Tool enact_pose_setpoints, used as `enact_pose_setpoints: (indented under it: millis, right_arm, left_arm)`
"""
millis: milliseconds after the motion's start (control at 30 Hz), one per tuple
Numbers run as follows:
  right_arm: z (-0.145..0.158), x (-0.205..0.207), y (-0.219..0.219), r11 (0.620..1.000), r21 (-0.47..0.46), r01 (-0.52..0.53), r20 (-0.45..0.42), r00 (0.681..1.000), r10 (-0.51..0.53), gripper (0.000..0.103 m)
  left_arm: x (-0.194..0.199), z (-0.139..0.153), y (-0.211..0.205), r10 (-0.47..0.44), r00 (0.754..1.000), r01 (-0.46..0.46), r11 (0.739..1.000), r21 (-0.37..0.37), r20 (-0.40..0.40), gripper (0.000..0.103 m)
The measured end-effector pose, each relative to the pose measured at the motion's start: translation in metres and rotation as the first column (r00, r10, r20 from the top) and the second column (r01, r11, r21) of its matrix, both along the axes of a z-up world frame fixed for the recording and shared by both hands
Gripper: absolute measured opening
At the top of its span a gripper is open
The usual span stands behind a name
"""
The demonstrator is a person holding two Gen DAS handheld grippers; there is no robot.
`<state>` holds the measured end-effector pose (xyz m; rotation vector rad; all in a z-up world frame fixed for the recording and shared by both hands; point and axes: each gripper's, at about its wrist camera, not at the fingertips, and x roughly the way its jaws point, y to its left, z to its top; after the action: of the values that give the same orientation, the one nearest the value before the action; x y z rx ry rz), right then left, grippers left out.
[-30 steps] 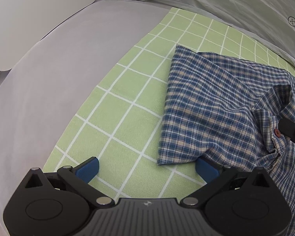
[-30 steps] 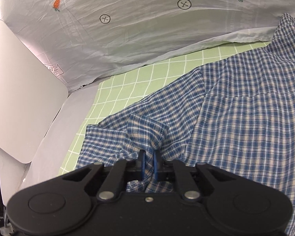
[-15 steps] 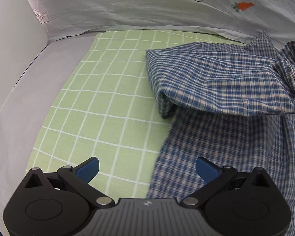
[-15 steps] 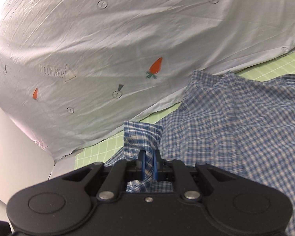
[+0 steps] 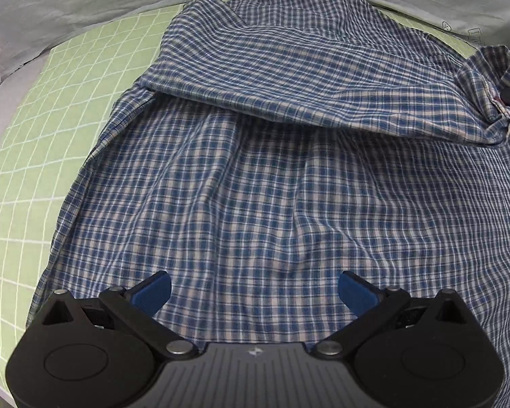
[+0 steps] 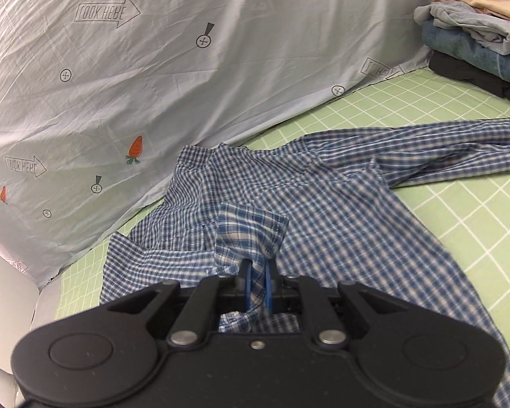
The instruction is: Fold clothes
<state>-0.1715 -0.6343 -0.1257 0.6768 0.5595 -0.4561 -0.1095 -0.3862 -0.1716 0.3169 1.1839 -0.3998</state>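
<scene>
A blue and white plaid shirt [image 5: 255, 176] lies spread on a green checked mat [image 5: 34, 136]. One sleeve [image 5: 289, 78] is drawn across its upper part towards the right. My left gripper [image 5: 253, 290] hovers open above the shirt's lower body, with nothing between its blue pads. In the right wrist view my right gripper [image 6: 257, 285] is shut on the sleeve cuff [image 6: 251, 227], which stands up in a bunch from between the pads. The shirt's other sleeve [image 6: 442, 149] stretches out to the right on the mat [image 6: 476, 221].
A pale sheet with carrot and arrow prints [image 6: 153, 85] rises behind the mat. A stack of folded clothes [image 6: 476, 40] sits at the far right corner. A white panel [image 6: 6, 299] stands at the left edge.
Both grippers have swept to the right across the shirt. The right one has carried the cuff with it, pulling the sleeve over the shirt's body. The left gripper, still open, now hangs over the shirt instead of the mat.
</scene>
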Motion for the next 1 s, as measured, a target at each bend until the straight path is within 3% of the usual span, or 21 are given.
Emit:
enact_pose_setpoints:
  millis: [133, 300, 533, 633, 833, 933, 1000]
  right_arm:
    - [-0.002, -0.013, -0.024, 0.999, -0.001, -0.051, -0.011, 0.999, 0.051, 0.008]
    - [-0.007, -0.009, -0.046, 0.991, -0.006, -0.137, -0.012, 0.99, 0.137, 0.008]
    - [-0.014, 0.022, -0.083, 0.976, 0.011, -0.215, -0.007, 0.976, 0.215, 0.007]
    - [-0.016, 0.034, -0.109, 0.976, 0.081, -0.2, 0.042, 0.979, 0.197, 0.006]
    - [0.012, 0.041, -0.159, 0.991, 0.036, -0.125, 0.165, 0.979, 0.118, 0.006]
    - [0.01, 0.035, -0.181, 0.997, -0.027, -0.076, 0.143, 0.987, 0.08, 0.006]
    - [-0.009, 0.033, -0.196, 1.0, -0.015, -0.022, 0.056, 0.998, 0.023, 0.006]
  left_arm:
    - [-0.009, -0.005, -0.015, 0.059, 0.998, -0.059, 0.998, 0.005, 0.001, 0.103]
    - [-0.016, -0.02, -0.022, 0.134, 0.991, -0.133, 0.989, 0.068, 0.0, 0.103]
    - [-0.009, -0.026, -0.012, 0.292, 0.955, -0.292, 0.956, 0.007, -0.045, 0.103]
    - [-0.002, -0.026, -0.015, 0.307, 0.95, -0.306, 0.952, 0.019, -0.065, 0.103]
    - [0.005, -0.027, -0.012, 0.359, 0.928, -0.357, 0.933, 0.039, -0.102, 0.103]
    - [0.01, -0.027, -0.011, 0.35, 0.929, -0.347, 0.937, 0.044, -0.117, 0.103]
    - [0.012, -0.028, -0.011, 0.349, 0.929, -0.345, 0.937, 0.046, -0.122, 0.103]
